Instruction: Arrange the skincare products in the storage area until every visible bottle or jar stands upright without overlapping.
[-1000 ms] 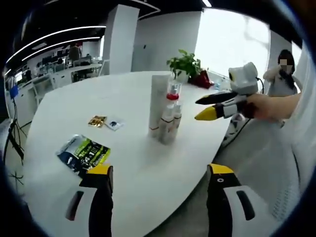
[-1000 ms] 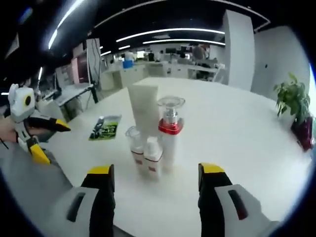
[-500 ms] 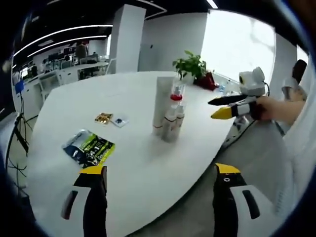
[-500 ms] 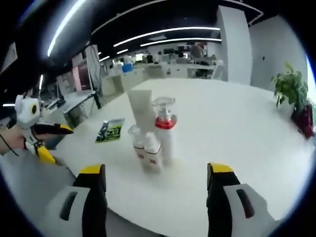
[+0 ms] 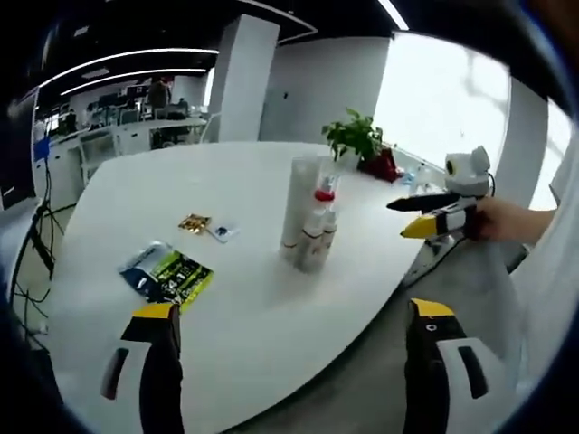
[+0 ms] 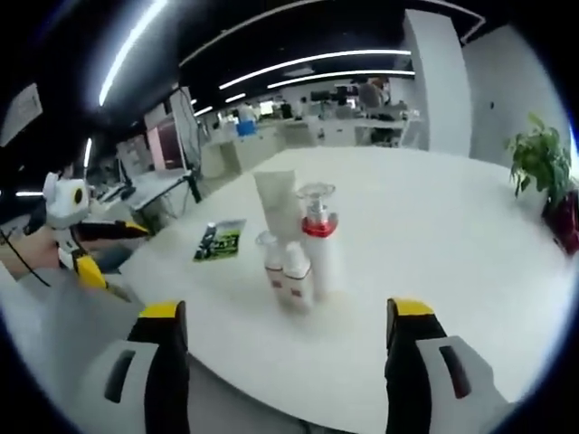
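- With both jaws spread wide and nothing held, the left hand-held gripper (image 5: pixel 294 362) hangs off the near edge of the white counter (image 5: pixel 253 298); the right hand-held gripper (image 6: pixel 285 366) is likewise wide open and empty, short of its own edge.
- Just past the left jaw, a green packet (image 5: pixel 167 271) lies flat; two small sachets (image 5: pixel 206 226) sit farther in.
- Mid-counter, the skincare cluster stands upright: a white tube (image 6: pixel 279 203), a red-collared pump bottle (image 6: pixel 318 244) and two small bottles (image 6: pixel 285 271), packed so close they seem to touch.
- Judged from here, the job looks near done; any further nudge calls for a slow approach from the open side, closing on one small bottle low down and sliding it clear without tipping its neighbours.
- Beyond, a potted plant (image 5: pixel 355 137) sits at the far rim.
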A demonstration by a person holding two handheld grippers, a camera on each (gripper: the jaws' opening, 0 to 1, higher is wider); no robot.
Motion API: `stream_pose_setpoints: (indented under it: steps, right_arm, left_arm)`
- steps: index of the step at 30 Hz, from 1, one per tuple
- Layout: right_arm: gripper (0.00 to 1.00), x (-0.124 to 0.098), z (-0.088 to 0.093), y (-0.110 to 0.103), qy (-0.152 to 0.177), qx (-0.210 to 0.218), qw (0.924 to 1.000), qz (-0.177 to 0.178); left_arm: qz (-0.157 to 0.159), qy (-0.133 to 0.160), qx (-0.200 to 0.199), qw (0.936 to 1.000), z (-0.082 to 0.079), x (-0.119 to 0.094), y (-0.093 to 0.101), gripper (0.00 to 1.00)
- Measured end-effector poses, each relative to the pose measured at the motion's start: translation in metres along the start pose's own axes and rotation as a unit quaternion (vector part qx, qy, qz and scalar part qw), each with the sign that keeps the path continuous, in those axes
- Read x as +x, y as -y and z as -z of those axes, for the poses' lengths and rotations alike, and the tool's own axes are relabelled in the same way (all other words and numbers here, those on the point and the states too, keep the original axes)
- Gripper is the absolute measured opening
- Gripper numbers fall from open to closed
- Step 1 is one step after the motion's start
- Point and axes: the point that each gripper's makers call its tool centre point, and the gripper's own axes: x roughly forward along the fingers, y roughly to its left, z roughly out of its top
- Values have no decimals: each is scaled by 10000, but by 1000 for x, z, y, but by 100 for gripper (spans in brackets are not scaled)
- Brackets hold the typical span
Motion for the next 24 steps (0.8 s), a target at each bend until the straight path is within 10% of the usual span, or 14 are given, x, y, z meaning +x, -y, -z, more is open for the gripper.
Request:
stream_pose_setpoints:
  steps: [24]
  right_arm:
    - [96, 2, 3, -25, -14, -421, 9977, -535]
  left_arm:
    - [100, 79, -59, 9999, 1, 0, -1, 99]
